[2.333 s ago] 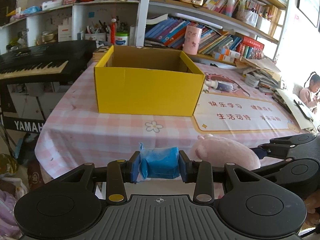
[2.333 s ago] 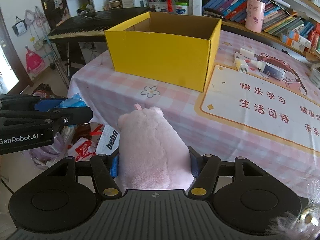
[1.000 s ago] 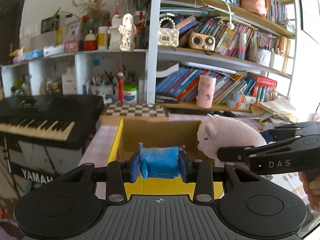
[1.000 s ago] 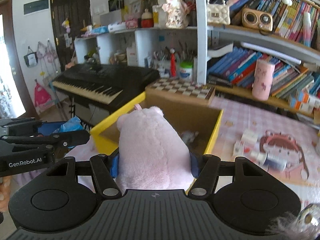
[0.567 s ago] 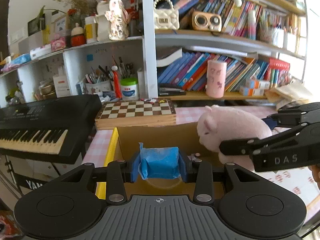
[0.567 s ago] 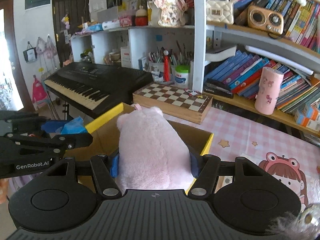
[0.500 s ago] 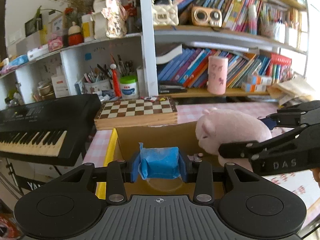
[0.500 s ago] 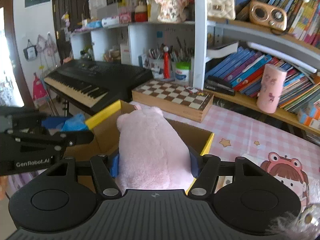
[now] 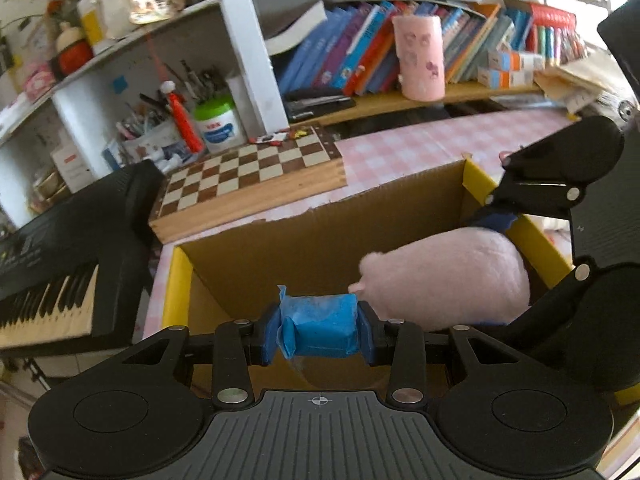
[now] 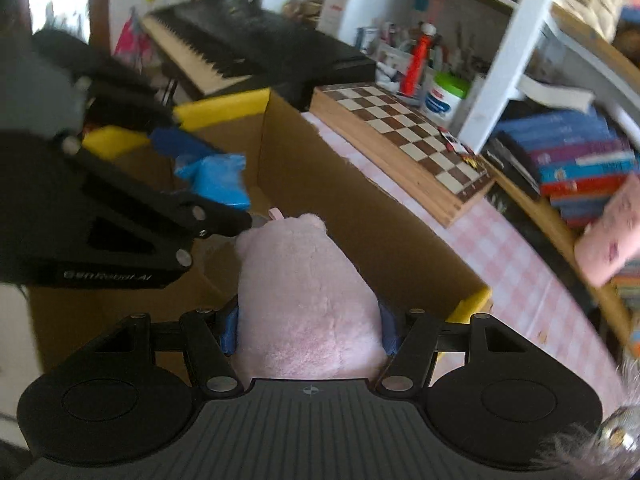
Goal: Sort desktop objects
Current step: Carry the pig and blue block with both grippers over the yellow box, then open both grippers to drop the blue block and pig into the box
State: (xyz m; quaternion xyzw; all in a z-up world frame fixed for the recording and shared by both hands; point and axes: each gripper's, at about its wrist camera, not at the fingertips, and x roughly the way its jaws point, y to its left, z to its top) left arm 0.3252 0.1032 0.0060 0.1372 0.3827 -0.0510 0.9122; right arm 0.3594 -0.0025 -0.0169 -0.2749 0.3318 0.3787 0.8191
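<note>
While both hang over the open yellow box, left gripper pinching a blue packet, right gripper clamped on a pink plush toy, chessboard behind the box.

Bright daylight from the right in the left wrist view, glaring white at the upper right corner. Strong fisheye bending of the shelves toward the edges. Heavy motion blur across the right wrist view, worst on the keyboard; blown-out white at upper left.
</note>
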